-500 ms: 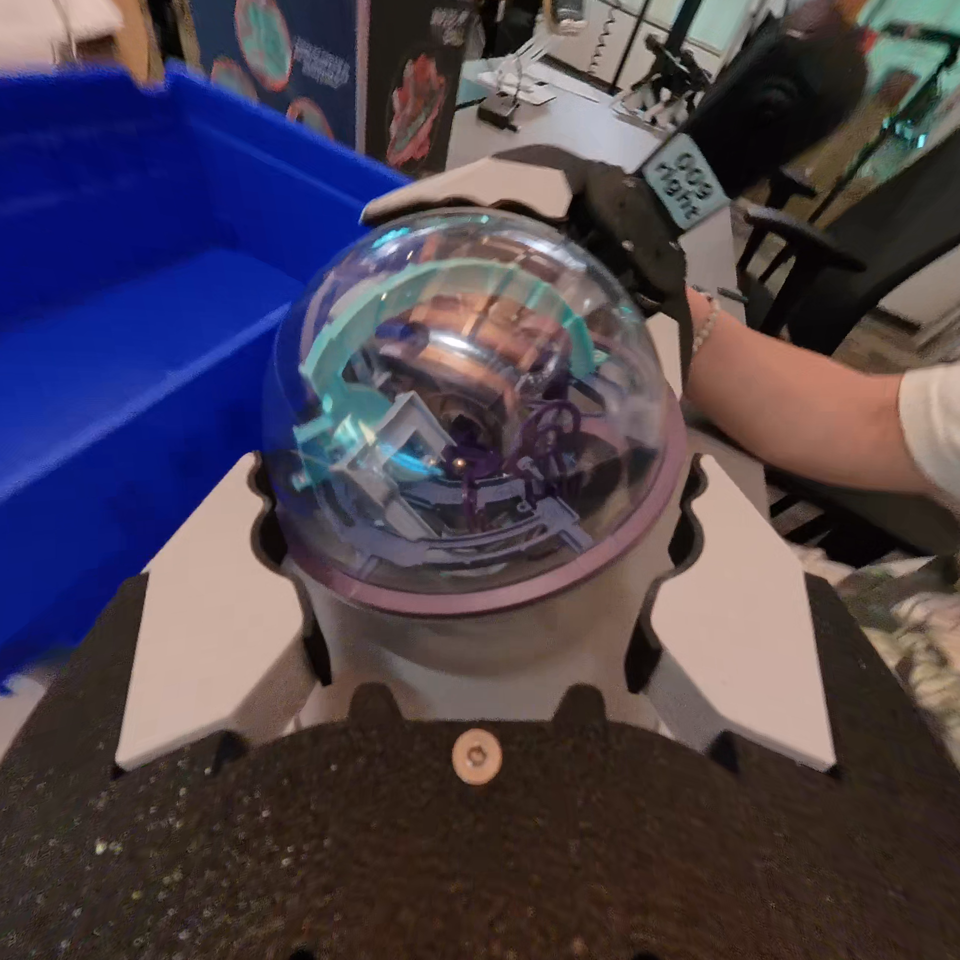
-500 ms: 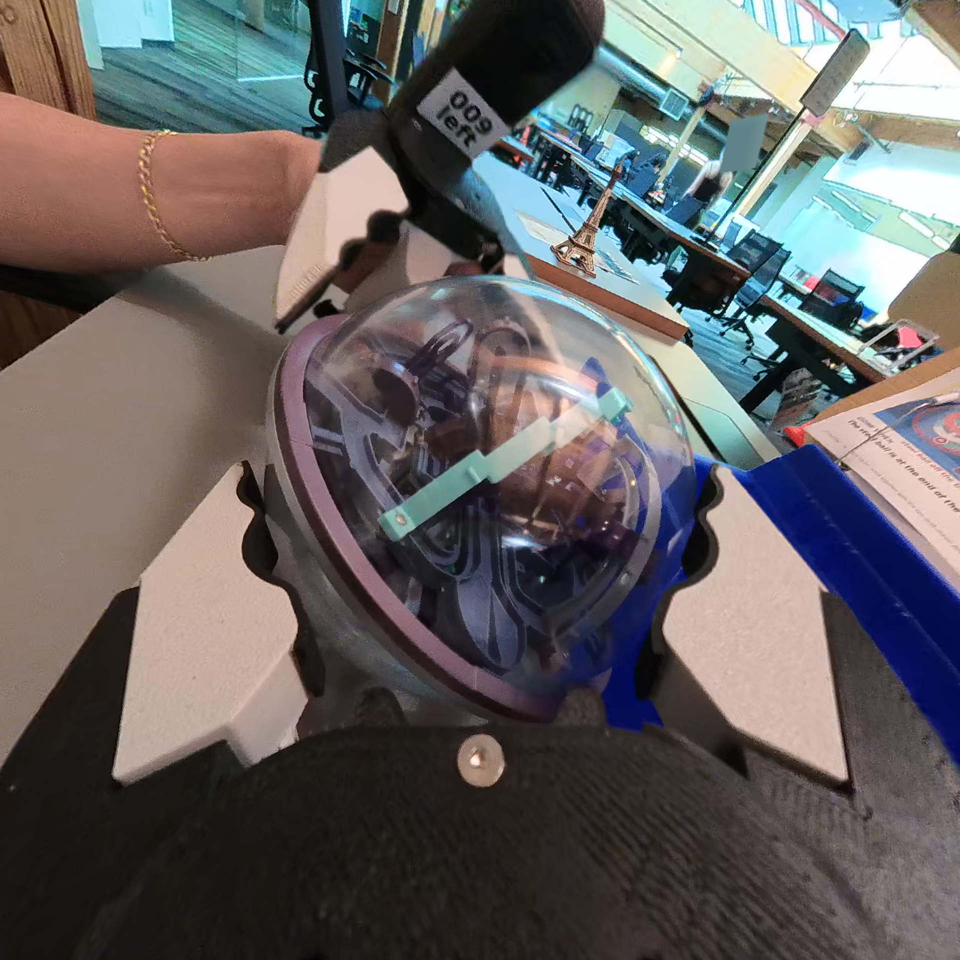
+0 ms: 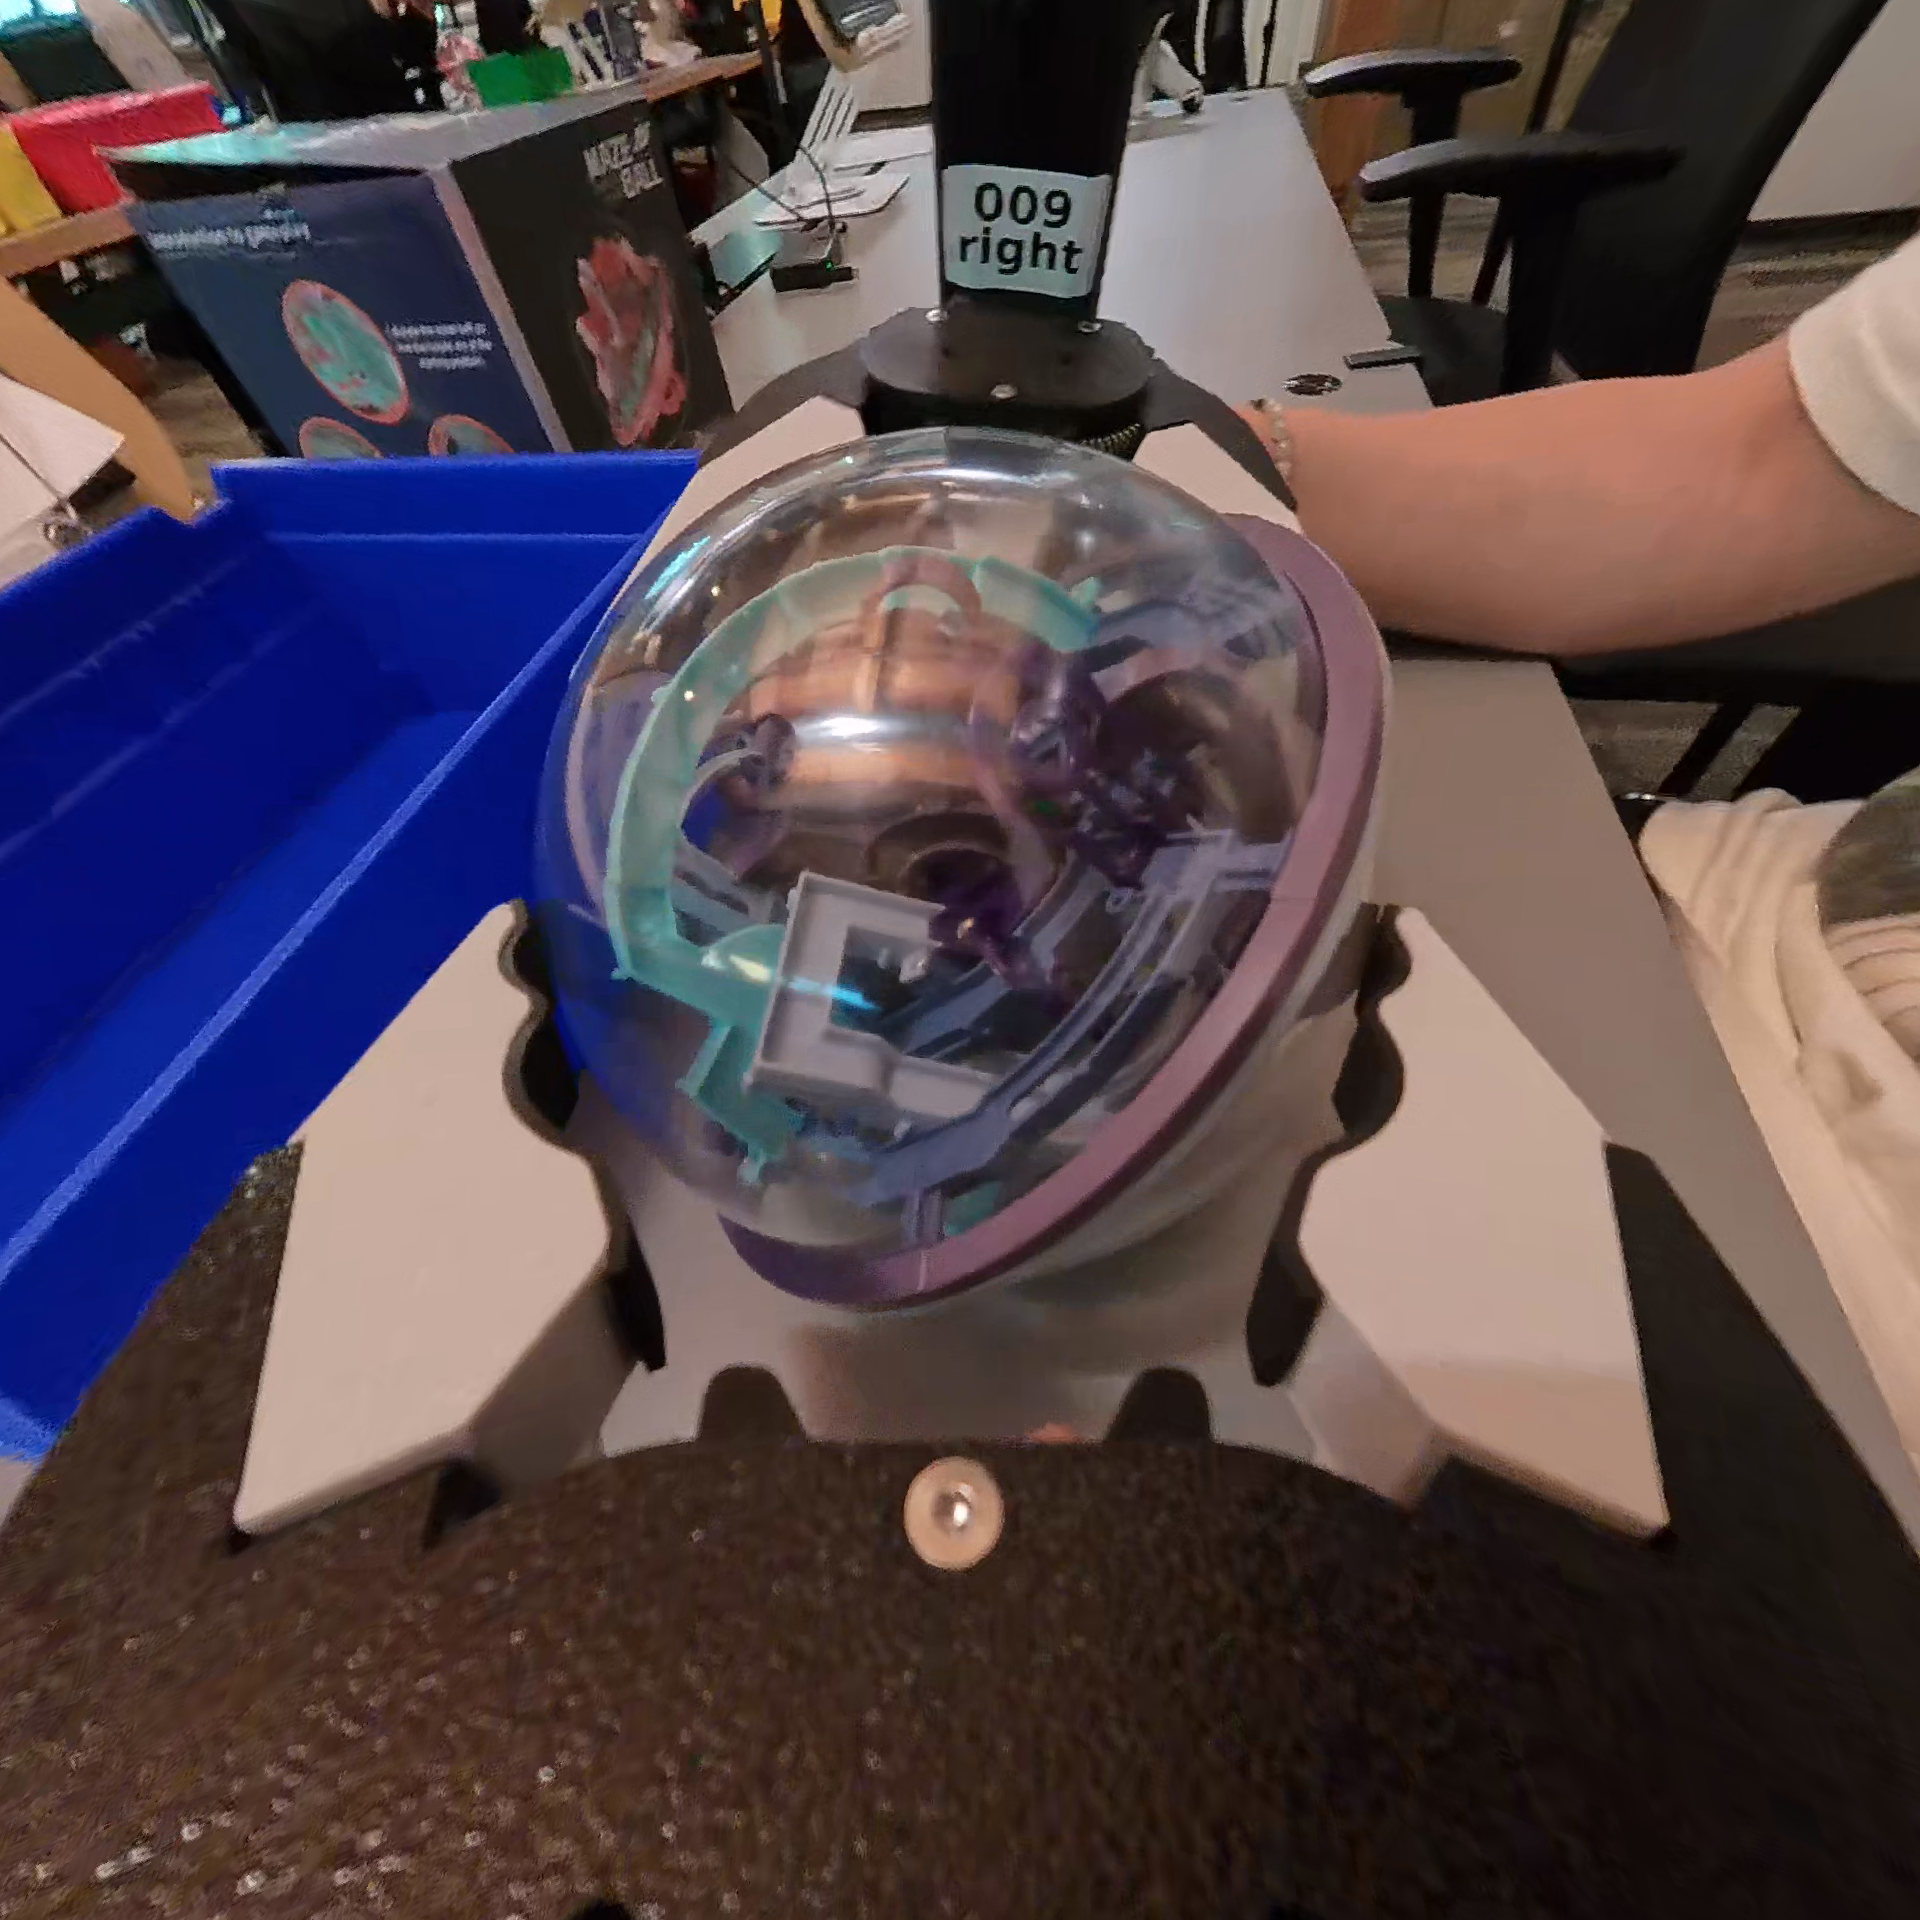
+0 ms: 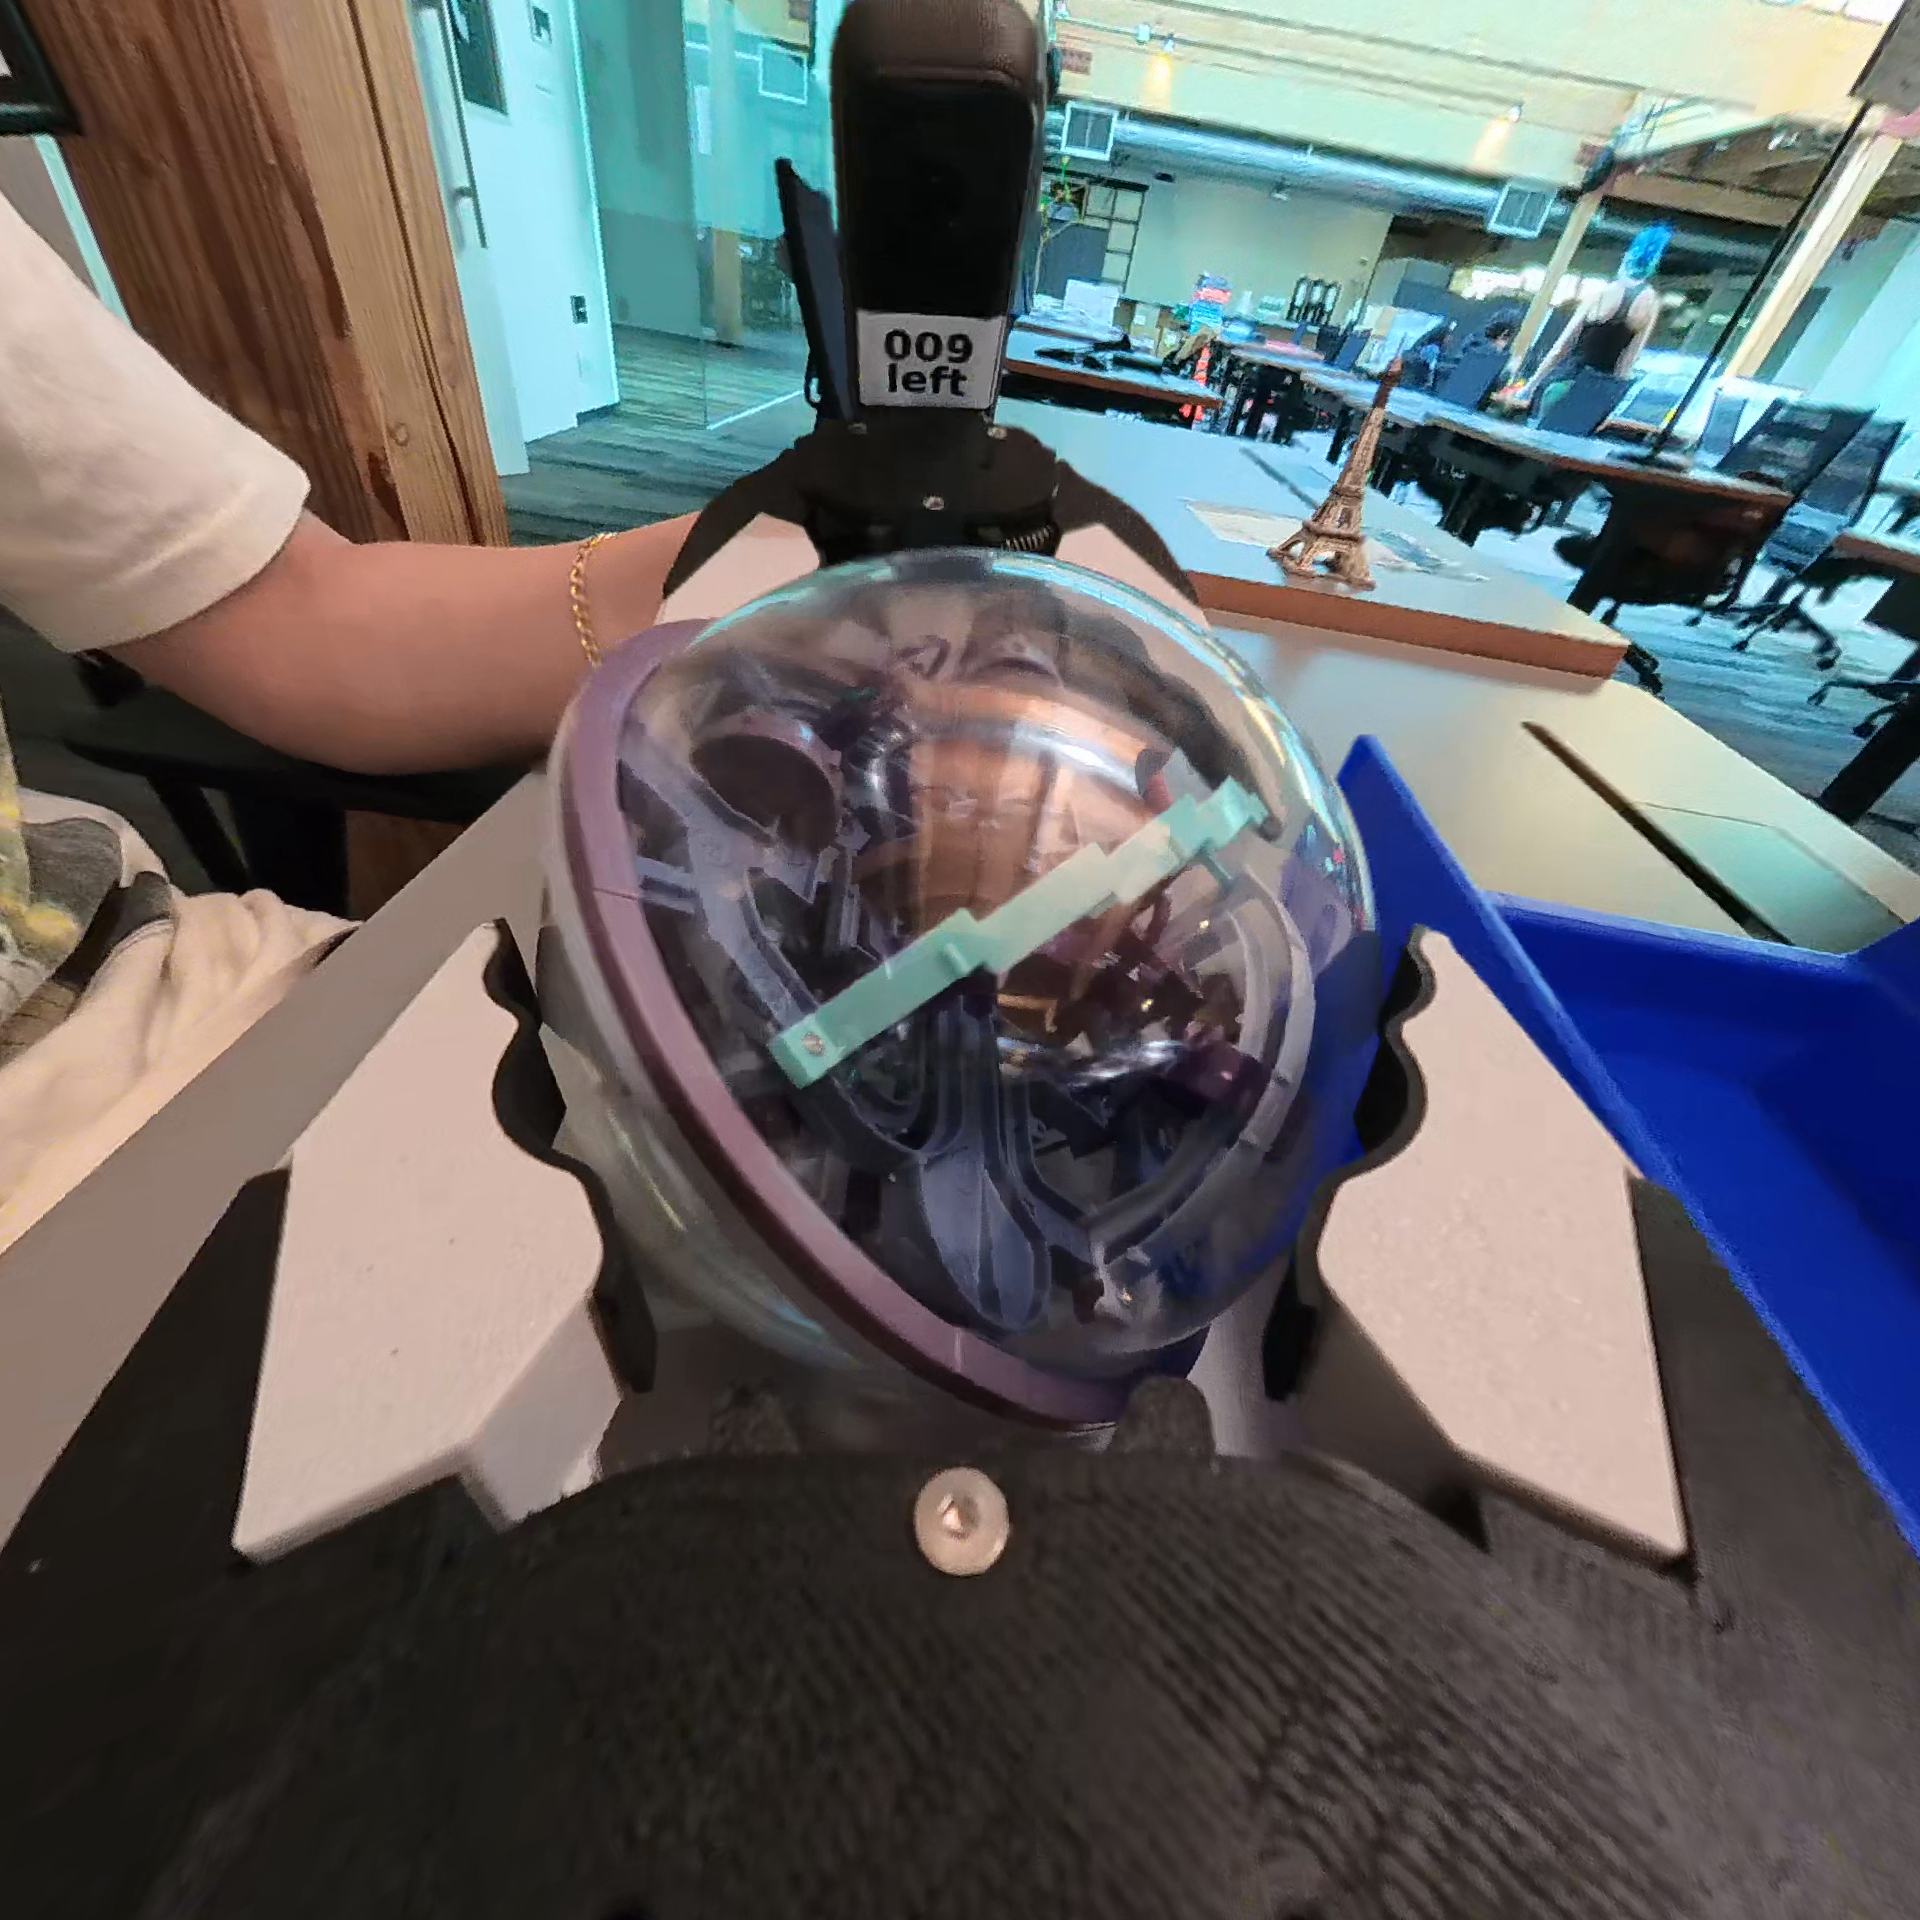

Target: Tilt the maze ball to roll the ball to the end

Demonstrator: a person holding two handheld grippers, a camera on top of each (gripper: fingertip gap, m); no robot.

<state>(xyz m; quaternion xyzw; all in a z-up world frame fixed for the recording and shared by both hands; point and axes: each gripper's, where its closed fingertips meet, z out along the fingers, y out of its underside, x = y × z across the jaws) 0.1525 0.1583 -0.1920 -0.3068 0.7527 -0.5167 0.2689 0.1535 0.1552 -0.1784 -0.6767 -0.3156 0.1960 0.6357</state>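
Above table (image 3: 1195, 260), maze ball (image 3: 956, 862) clamped between both tongs (tilted).

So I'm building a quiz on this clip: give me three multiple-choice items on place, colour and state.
1. Where is the blue bin relative to the maze ball in the left wrist view?
A. left
B. right
C. underneath

2. What colour is the band around the maze ball?
A. red
B. purple
C. yellow

3. How does the band sit?
A. level
B. tilted
C. removed

Answers: 1 A, the bin fills the view's left side; 2 B, the rim is purple; 3 B, it runs diagonally in both views.
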